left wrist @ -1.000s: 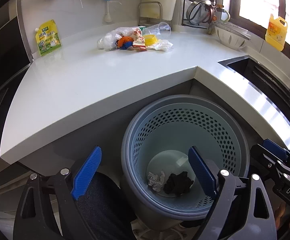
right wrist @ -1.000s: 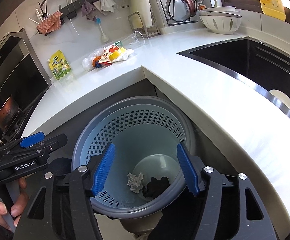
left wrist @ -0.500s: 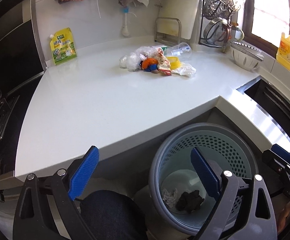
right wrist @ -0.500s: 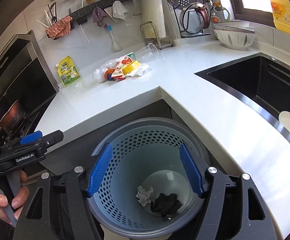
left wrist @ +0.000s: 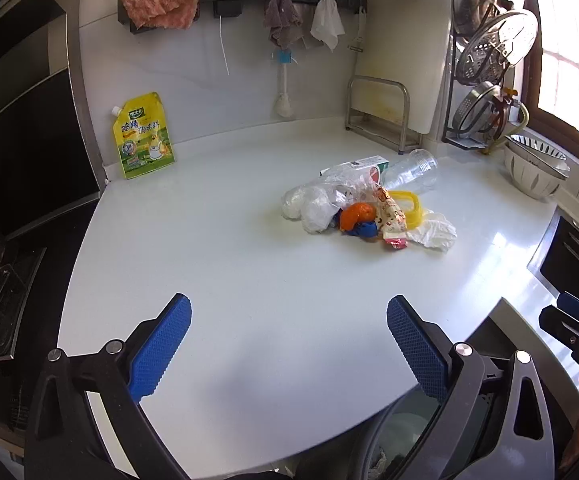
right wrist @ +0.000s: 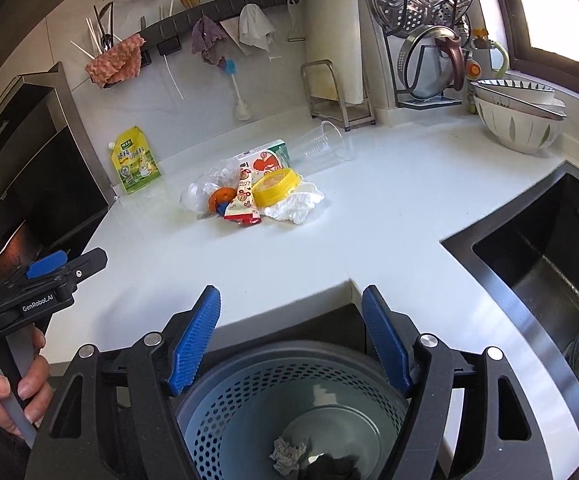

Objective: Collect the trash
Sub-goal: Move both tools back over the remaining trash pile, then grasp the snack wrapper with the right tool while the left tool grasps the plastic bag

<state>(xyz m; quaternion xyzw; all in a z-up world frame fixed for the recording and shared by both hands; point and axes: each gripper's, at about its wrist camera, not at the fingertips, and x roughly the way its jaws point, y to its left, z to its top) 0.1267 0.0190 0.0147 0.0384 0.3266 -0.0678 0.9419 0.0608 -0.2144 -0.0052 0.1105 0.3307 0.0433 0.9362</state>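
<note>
Two grippers hang at the near edge of a white counter (left wrist: pixel 249 264), both with their blue pads spread apart and nothing between them. The left gripper (left wrist: pixel 289 344) points over the bare counter toward the trash pile (left wrist: pixel 365 208), which lies well ahead of it near the back wall. The right gripper (right wrist: pixel 291 340) sits above the perforated blue bin (right wrist: pixel 249 396), which stands below the counter's corner notch.

The pile is a tight heap: crumpled clear plastic bags (left wrist: pixel 313 204), an orange-and-blue scrap (left wrist: pixel 357 218), a printed snack wrapper (right wrist: pixel 243 200), a yellow lid (right wrist: pixel 275 186), a white crumpled tissue (right wrist: pixel 295 206) and a small carton (right wrist: pixel 267 158) behind. A clear plastic cup (right wrist: pixel 321 144) lies on its side, touching the back of the heap.

Inside the bin rest a grey paper wad (right wrist: pixel 287 454) and something dark (right wrist: pixel 329 470) beside it (its shape is hard to make out).

A yellow-green pouch (left wrist: pixel 143 136) leans against the wall at the left, well apart from the pile. A black sink (right wrist: pixel 549 256) is set into the counter at the right, and stacked bowls (right wrist: pixel 517 116) stand behind it.
</note>
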